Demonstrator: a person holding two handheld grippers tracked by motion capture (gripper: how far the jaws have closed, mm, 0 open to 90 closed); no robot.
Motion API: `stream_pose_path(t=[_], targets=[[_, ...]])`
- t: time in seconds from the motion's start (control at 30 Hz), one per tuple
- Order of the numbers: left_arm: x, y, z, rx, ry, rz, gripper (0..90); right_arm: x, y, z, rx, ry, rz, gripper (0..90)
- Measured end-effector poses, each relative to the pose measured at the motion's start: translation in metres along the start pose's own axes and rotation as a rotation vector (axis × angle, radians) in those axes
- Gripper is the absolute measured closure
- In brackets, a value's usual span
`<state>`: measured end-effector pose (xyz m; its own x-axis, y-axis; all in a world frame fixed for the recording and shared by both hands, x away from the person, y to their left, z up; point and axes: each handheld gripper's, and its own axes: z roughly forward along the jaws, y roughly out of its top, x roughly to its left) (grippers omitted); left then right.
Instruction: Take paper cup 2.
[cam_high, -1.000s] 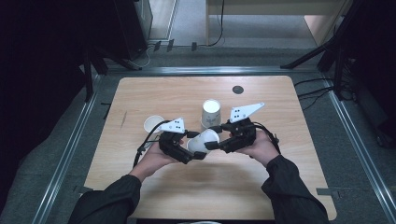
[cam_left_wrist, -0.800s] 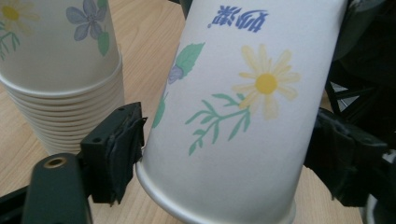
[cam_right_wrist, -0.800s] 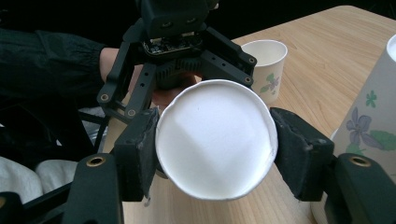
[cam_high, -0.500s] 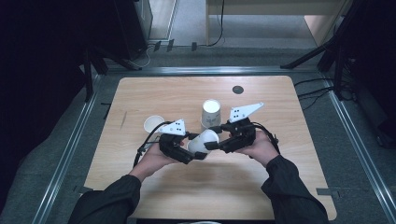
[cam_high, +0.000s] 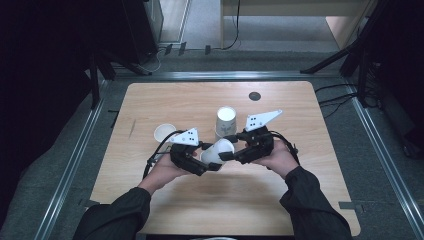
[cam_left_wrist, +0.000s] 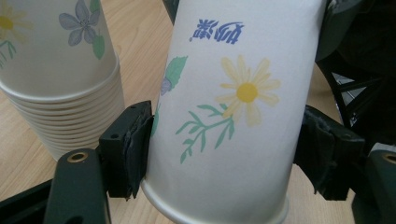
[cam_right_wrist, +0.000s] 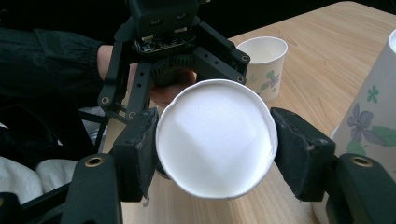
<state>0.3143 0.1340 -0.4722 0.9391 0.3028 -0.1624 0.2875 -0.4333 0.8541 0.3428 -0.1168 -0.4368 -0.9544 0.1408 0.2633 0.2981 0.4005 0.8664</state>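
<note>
The left gripper (cam_high: 212, 162) has just been closing its jaws, and they now press on the sides of a flowered paper cup (cam_high: 218, 151), near its rim end as the left gripper view shows. The right gripper (cam_high: 226, 155) clamps the same cup from the opposite side, its pads squeezing the closed bottom end, whose white base faces its camera. So both grippers hold one cup between them, lying roughly on its side, in the air above the wooden table (cam_high: 300, 200).

Taking the stack of upturned cups (cam_high: 225, 121) as landmark: the held cup hangs just in front of the stack, toward the person, near it but not touching. A single upright cup (cam_high: 164, 133) stands to the stack's left, well apart from the held one.

The risks, as I judge them: thin paper walls caught in two grips at once could dent or fold if either hand squeezes harder or the hands pull unevenly. If what is held is really two nested cups being separated, a jerk could send one flying. A sideways swing might also knock the stack over, since it stands so close.
</note>
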Motion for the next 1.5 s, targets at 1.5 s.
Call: stream_pose_path(t=[1.5], targets=[[0.001,0.038,-0.025,0.319,-0.006,0.079,27.9,0.005,-0.018,-0.019,0.051,-0.057,-0.003,25.4]])
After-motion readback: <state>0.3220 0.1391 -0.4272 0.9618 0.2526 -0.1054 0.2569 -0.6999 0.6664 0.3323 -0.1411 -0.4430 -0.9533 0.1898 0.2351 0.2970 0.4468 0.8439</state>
